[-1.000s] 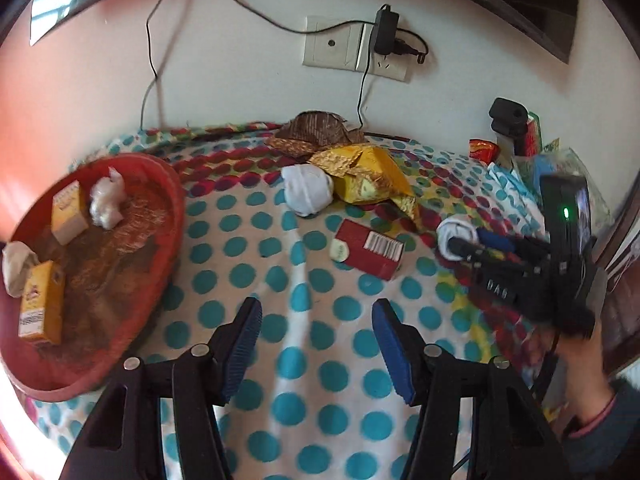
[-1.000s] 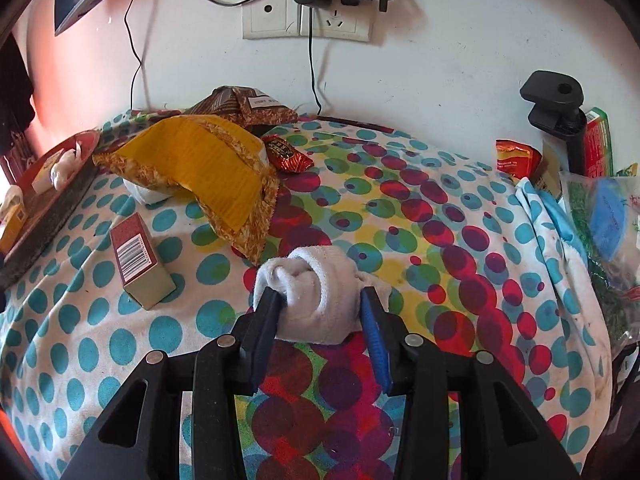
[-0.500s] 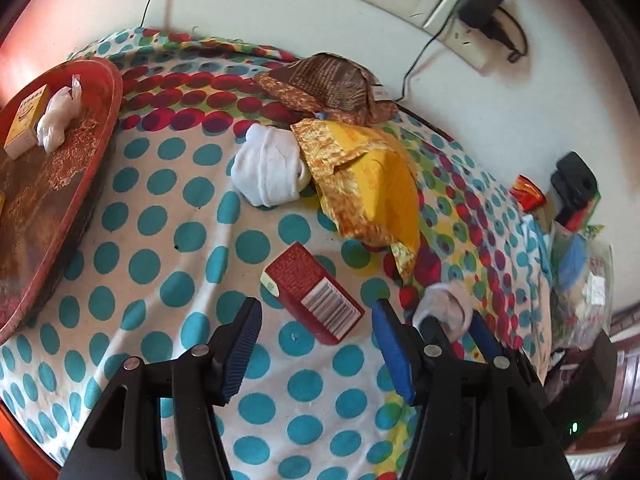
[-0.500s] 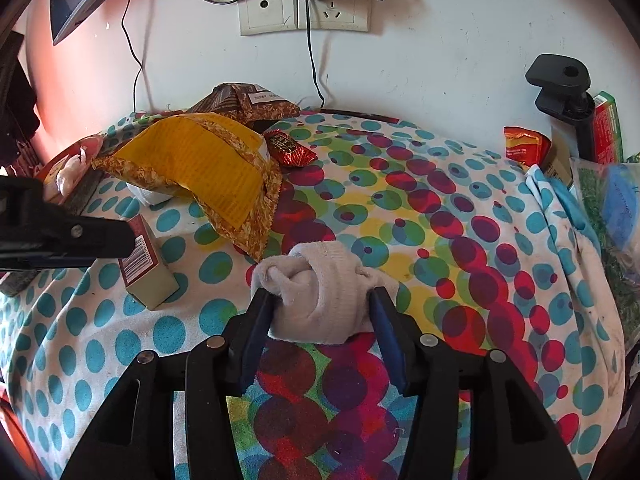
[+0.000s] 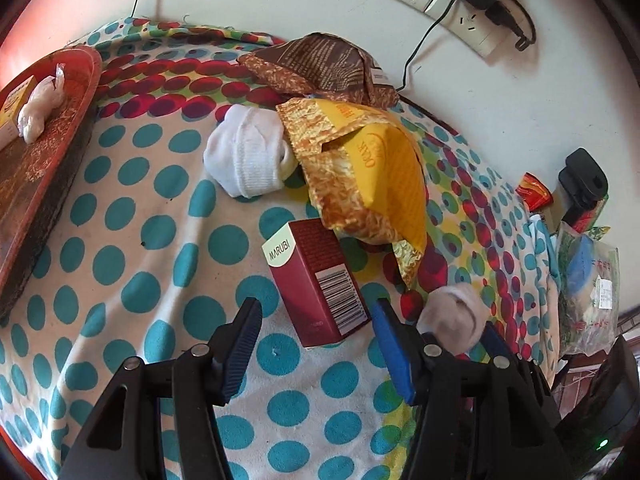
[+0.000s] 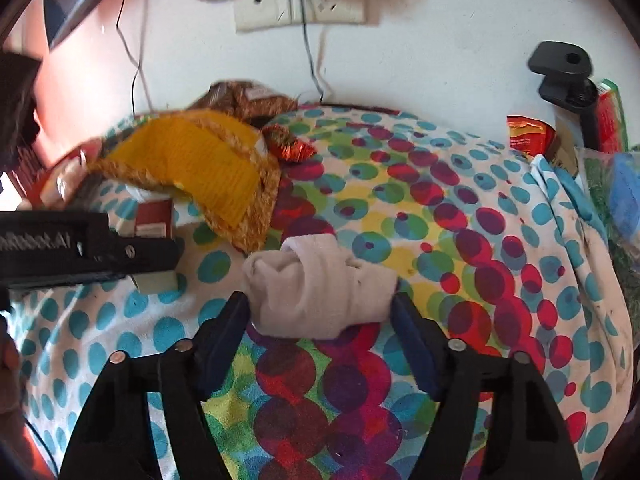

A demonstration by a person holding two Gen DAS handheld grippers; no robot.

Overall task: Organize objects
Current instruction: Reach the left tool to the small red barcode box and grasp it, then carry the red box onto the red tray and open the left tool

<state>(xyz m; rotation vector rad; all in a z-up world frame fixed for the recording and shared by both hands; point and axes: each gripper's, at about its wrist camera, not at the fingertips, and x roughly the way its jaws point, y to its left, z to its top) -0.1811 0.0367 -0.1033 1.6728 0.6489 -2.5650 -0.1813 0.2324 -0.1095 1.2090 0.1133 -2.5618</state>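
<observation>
A dark red carton (image 5: 316,280) marked MARUBI lies on the dotted cloth (image 5: 140,264). My left gripper (image 5: 316,310) straddles its near end, jaws closing. The right pad is almost at the carton's edge and a gap shows at the left pad. A rolled white sock (image 6: 320,288) rests on the cloth between the fingers of my right gripper (image 6: 320,304), whose jaws are opening. The sock's ends only brush the pads. A second white sock (image 5: 248,156) lies farther back, partly under a yellow snack bag (image 5: 368,172).
A red tray (image 5: 52,112) at the left holds a yellow box and a wrapped white lump. A brown bag (image 5: 320,64) lies by the wall under the sockets. A black clamp (image 5: 584,176) and several packets crowd the right edge. A red sweet wrapper (image 6: 290,146) lies behind the yellow bag.
My left gripper swung right and down from near the tray to the red carton, which now sits between its jaws. My right gripper stayed put and its jaws widened off the sock.
</observation>
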